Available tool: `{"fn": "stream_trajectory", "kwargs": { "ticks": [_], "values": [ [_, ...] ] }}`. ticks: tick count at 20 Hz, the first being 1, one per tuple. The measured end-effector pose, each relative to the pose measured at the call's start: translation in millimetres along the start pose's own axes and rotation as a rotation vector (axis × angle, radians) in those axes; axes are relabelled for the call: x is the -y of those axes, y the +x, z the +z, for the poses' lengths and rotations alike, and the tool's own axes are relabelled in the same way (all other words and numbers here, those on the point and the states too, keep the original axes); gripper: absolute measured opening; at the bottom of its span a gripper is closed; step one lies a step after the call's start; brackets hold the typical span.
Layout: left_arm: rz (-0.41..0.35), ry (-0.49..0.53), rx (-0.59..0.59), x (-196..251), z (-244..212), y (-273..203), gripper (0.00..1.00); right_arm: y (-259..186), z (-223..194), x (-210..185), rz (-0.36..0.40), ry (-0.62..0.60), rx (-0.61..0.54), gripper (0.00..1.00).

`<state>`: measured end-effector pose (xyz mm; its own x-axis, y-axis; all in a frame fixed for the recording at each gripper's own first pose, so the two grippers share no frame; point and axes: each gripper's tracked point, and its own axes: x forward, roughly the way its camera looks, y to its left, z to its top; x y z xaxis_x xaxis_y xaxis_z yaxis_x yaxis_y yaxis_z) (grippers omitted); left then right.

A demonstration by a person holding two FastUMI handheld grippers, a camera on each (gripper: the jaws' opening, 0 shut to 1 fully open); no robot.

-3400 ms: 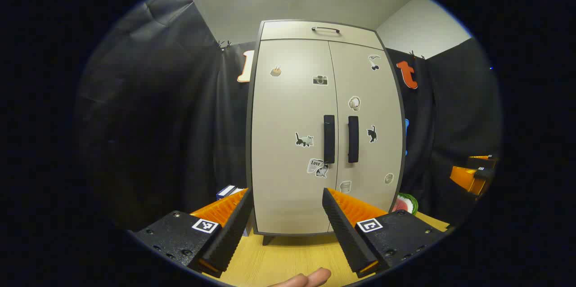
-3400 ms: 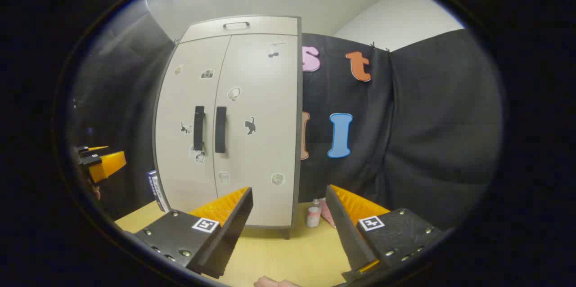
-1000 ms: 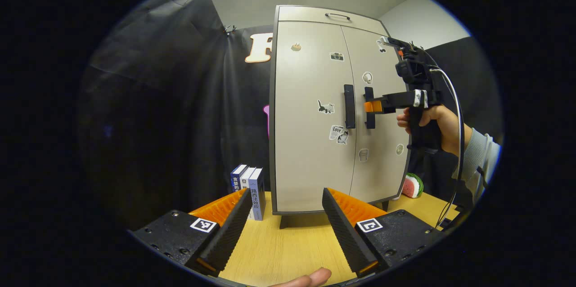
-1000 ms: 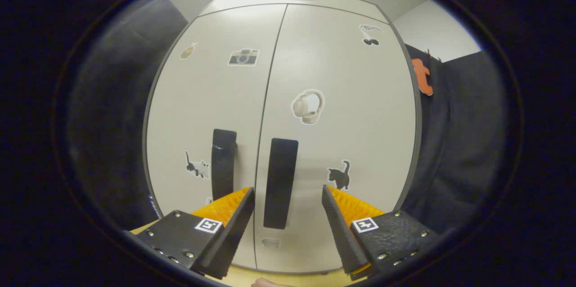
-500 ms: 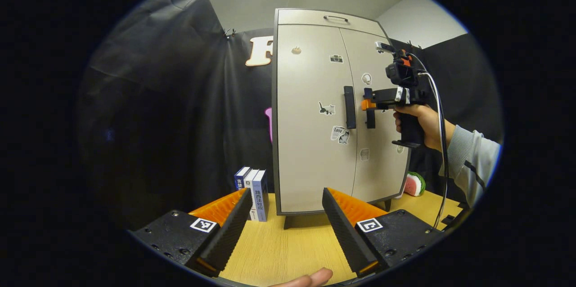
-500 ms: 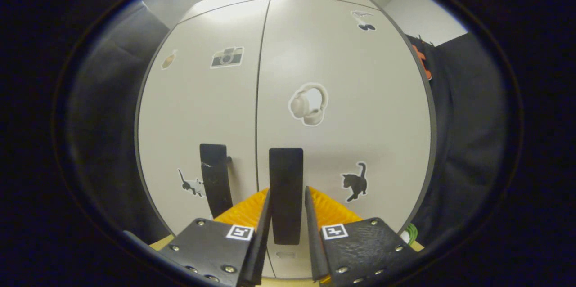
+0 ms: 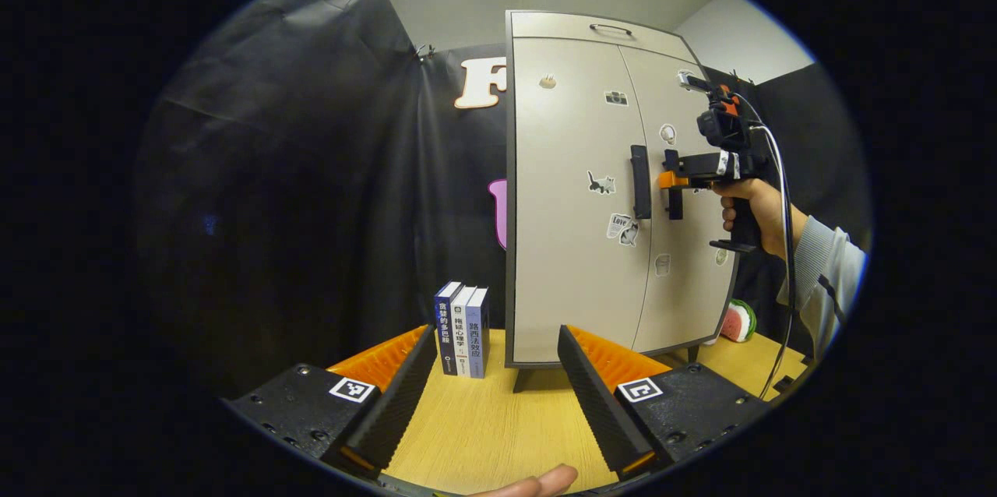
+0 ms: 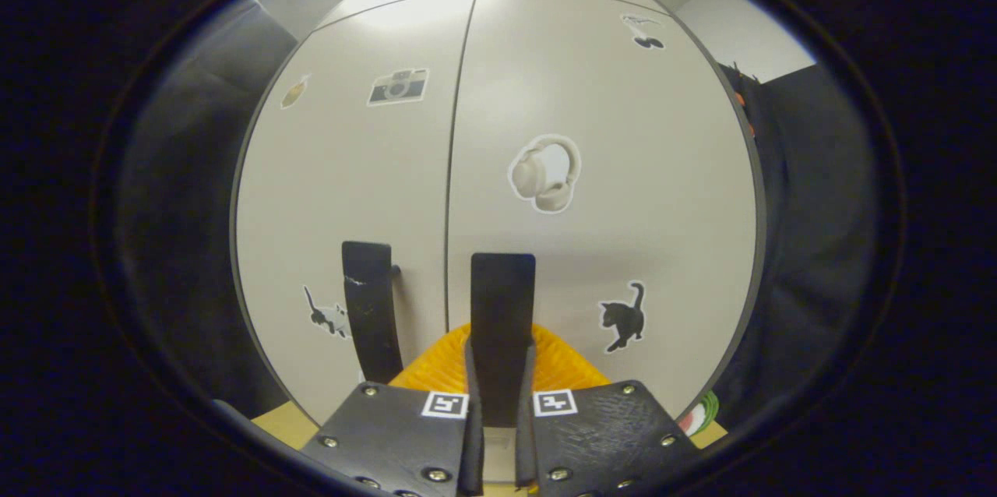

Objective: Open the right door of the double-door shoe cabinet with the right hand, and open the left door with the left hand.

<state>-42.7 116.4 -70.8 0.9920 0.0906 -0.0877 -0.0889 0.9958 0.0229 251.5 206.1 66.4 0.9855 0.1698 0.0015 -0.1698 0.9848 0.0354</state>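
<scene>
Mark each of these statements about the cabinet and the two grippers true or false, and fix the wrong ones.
1. The right gripper is shut on the right door handle. True.
2. The left gripper grips the left door handle. False: its jaws stand open over the table, away from the cabinet.
3. Both cabinet doors look closed. True.
4. Three books lie flat on top of the cabinet. False: they stand upright on the table beside it.

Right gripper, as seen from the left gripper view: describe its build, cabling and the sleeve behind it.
The right gripper has a dark pistol-style handle, a black body with a pale band, and a camera module on top. A cable loops down from it. The sleeve is light grey.
</scene>
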Motion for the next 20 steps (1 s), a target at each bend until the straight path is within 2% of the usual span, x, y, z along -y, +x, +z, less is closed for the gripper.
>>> {"fn": "stream_trajectory", "kwargs": {
  "ticks": [3, 11, 15, 20],
  "values": [
    [0.017, 0.01, 0.0, -5, 1, -6, 0.98, -2, -1, 0, 0.012, 0.015, -0.009, 0.16],
    [0.062, 0.02, 0.017, 0, 16, -17, 0.98, -32, 0, 5, 0.11, 0.023, -0.017, 0.16],
    [0.047, 0.033, 0.043, 19, 28, -24, 0.97, -50, 0, 9, 0.16, 0.033, -0.04, 0.17],
    [0.075, 0.018, 0.081, 35, 50, -31, 0.97, -69, -1, 17, 0.175, 0.025, -0.089, 0.16]
  ]
}}
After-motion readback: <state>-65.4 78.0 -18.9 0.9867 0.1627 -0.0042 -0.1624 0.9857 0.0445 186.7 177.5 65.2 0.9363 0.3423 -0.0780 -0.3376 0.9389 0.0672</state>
